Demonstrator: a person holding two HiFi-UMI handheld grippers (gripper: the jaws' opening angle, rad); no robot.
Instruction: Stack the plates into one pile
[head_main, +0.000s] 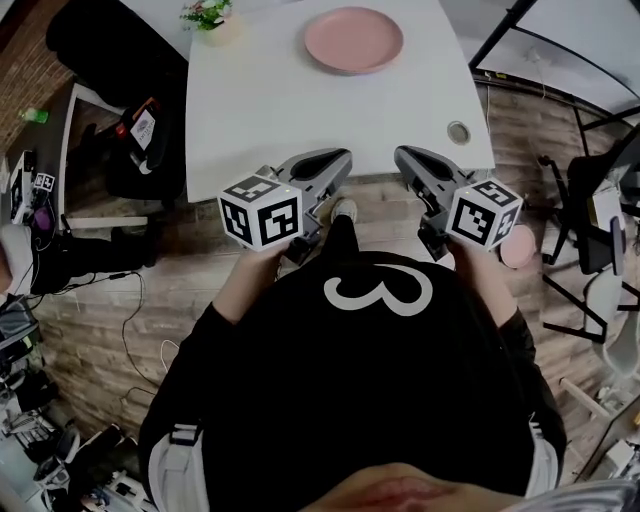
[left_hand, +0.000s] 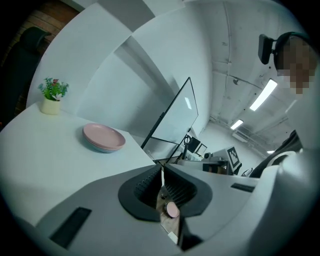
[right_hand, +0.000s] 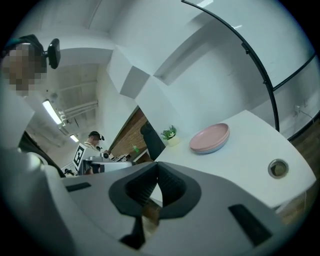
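Left tool (head_main: 338, 158) and right tool (head_main: 408, 156) closed, empty, mid-frame; pink plate pile (head_main: 353, 40) sits upper centre on the counter (head_main: 260, 110).

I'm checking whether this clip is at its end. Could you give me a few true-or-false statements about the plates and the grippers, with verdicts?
1. The plates sit in one pile on the table. True.
2. The left gripper holds a plate. False: its jaws are shut on nothing.
3. The right gripper is open. False: its jaws are together, with nothing between them.
4. A small potted plant stands on the table, apart from the pile. True.
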